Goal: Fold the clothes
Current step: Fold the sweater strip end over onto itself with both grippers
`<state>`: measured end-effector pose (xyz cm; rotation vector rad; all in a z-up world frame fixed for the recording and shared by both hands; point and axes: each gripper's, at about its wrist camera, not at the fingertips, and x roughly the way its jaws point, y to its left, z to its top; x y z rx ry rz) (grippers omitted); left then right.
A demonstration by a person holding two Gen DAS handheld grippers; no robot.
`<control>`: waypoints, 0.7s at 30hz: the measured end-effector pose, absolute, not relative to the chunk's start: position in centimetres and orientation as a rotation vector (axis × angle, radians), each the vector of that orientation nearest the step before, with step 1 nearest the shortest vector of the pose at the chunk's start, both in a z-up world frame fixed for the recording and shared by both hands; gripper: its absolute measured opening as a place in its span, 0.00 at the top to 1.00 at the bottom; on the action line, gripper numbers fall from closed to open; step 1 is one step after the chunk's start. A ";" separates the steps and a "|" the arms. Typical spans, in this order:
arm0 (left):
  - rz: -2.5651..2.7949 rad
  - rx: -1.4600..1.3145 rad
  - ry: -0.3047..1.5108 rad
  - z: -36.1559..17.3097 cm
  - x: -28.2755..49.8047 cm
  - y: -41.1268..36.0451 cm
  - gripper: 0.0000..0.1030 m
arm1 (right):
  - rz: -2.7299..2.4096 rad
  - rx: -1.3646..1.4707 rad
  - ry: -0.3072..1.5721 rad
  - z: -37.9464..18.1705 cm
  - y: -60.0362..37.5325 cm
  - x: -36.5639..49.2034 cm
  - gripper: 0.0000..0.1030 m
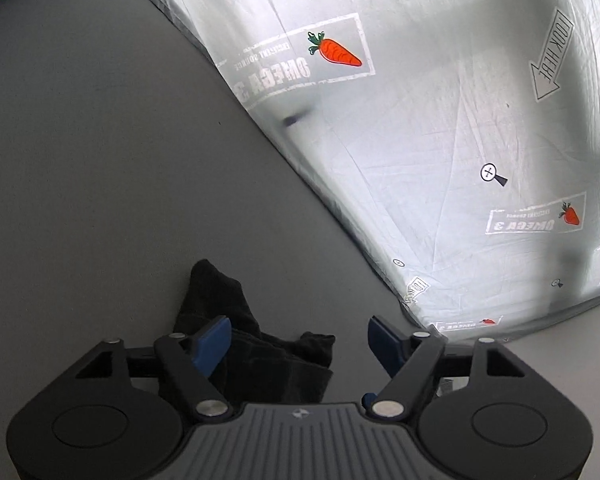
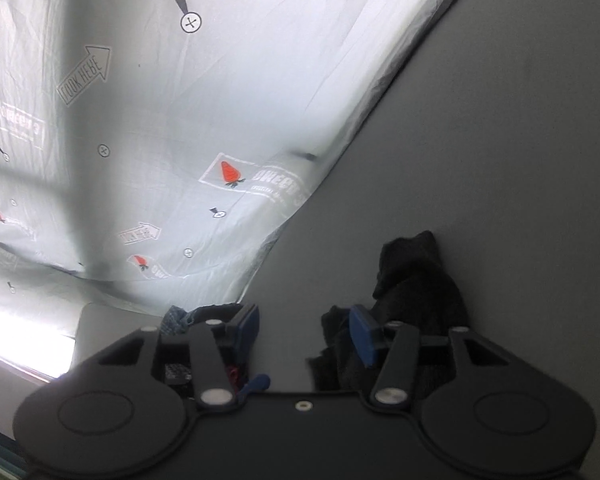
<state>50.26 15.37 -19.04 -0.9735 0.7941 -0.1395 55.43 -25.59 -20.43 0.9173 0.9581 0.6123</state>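
Left wrist view showed my left gripper (image 1: 300,344) with its jaws wide apart and nothing between them, hanging just above a small black garment (image 1: 256,344) that lay crumpled on the grey surface (image 1: 100,160). Part of the cloth sat under my left-hand blue pad (image 1: 212,344); the other pad stood clear of it. From the right wrist view the same black garment (image 2: 416,292) lay bunched in a heap beside and beneath my right gripper (image 2: 304,332), whose jaws also stood parted, empty. A printed pale sheet (image 1: 420,140) with carrots and arrows lay well beyond, and a bit of bluish fabric (image 2: 180,318) peeked out behind my right gripper's left finger; I could not tell what it was.

The garment was rumpled, not folded, so I judged the work at hand was getting a clean hold on it. To do that well, each of my grippers needed an edge or corner of a single layer, not a pinch into the middle of the heap. The cloth looked soft and thick, so it would sag and double over unless both holds were set well apart. I would then draw it taut and flat.
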 end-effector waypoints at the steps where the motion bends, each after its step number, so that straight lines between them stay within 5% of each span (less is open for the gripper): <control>1: -0.127 -0.946 0.818 -19.3 50.6 15.4 0.25 | 0.595 0.847 0.967 -20.6 -25.0 56.0 0.39; 9: -0.091 -0.731 0.991 -22.9 50.7 12.4 0.27 | 0.564 0.368 1.032 -21.5 -20.2 55.1 0.47; 13: -0.063 -0.681 0.962 -23.2 50.0 11.6 0.59 | 0.507 0.294 1.059 -22.1 -19.2 54.8 0.93; 18: -0.045 -0.625 0.892 -22.3 49.4 11.4 0.94 | 0.499 0.250 1.013 -20.3 -19.0 54.4 0.95; 21: -0.056 -0.643 0.860 -21.3 49.2 11.8 0.94 | 0.494 0.256 0.985 -19.2 -19.2 54.4 0.96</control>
